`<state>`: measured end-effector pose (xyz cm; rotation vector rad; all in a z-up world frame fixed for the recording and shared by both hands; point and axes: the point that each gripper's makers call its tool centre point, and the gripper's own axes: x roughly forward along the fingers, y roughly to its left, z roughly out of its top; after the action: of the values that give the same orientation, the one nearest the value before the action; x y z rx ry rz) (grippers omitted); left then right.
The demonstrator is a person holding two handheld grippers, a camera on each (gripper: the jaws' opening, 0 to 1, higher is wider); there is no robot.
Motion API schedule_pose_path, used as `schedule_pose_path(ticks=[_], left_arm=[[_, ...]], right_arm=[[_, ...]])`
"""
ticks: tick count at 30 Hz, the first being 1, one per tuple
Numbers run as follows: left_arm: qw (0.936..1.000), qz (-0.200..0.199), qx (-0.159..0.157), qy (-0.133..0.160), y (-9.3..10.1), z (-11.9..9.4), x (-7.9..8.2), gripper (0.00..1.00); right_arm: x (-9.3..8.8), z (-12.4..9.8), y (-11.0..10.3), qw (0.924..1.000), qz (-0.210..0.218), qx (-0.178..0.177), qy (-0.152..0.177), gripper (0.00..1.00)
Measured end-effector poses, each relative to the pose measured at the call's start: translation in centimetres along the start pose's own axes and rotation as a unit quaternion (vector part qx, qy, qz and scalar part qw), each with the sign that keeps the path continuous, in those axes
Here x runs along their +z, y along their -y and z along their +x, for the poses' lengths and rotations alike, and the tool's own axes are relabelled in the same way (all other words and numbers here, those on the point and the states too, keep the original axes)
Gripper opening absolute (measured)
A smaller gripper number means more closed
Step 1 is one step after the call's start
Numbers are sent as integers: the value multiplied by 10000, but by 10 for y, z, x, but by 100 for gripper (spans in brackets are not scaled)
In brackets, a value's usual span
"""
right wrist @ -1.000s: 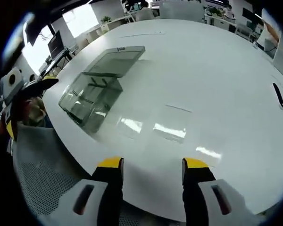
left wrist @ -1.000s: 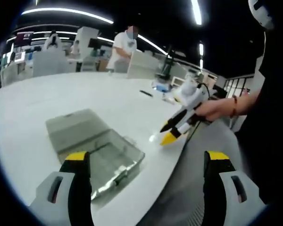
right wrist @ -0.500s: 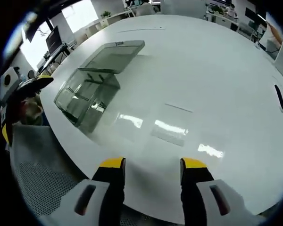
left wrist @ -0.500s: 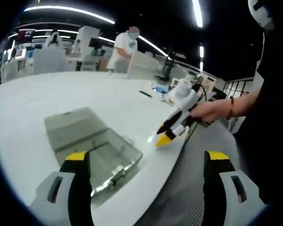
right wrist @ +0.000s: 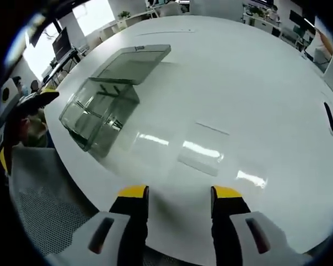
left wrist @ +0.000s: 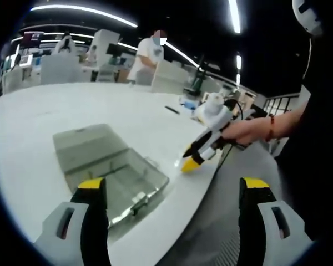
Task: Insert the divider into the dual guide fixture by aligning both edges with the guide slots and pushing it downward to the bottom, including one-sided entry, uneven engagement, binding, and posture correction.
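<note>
So far nothing is gripped: the right gripper (right wrist: 175, 194) hovers with its jaws parted and empty, and the clear divider (right wrist: 204, 145) lies flat on the white table (right wrist: 255, 72) just ahead of them. The open clear box (right wrist: 102, 102) with its guide slots sits ahead and to the left. The left gripper (left wrist: 169, 188) is wide open and empty, with the box just ahead of its left jaw. Lying flat and nearly invisible, the divider could slide away or be pinched off-centre, then enter one slot first and bind.

Ahead of our yellow-tipped, white left gripper (left wrist: 169, 191) sits the clear, grey-tinted fixture (left wrist: 108, 169) on a glossy white table (left wrist: 39, 116); our right gripper (right wrist: 175, 194) matches.
</note>
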<state>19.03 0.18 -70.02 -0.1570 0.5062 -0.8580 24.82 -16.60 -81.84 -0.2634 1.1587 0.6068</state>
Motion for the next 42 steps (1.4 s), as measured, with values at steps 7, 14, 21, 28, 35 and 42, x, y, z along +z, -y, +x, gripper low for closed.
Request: schedule_pose_path(ticks=[7, 14, 21, 28, 35, 42], left_arm=[[10000, -9, -18, -6, 0, 1, 0, 97], [10000, -8, 24, -37, -1, 0, -1, 96], [10000, -6, 22, -53, -1, 1, -2, 95], [10000, 2, 14, -53, 0, 2, -2, 95], [10000, 8, 13, -73, 1, 2, -3, 95], [9999, 25, 27, -98, 1, 0, -3, 95]], right_arm=[[2, 1, 7, 9996, 170, -207, 21, 36], [4, 2, 10, 9985, 354, -422, 30, 32], [6, 5, 7, 9977, 286, -615, 8, 37], [5, 4, 9, 9973, 189, -711, -3, 35], [5, 4, 11, 9972, 210, -717, 45, 32], [4, 2, 13, 9973, 329, -649, 71, 29]])
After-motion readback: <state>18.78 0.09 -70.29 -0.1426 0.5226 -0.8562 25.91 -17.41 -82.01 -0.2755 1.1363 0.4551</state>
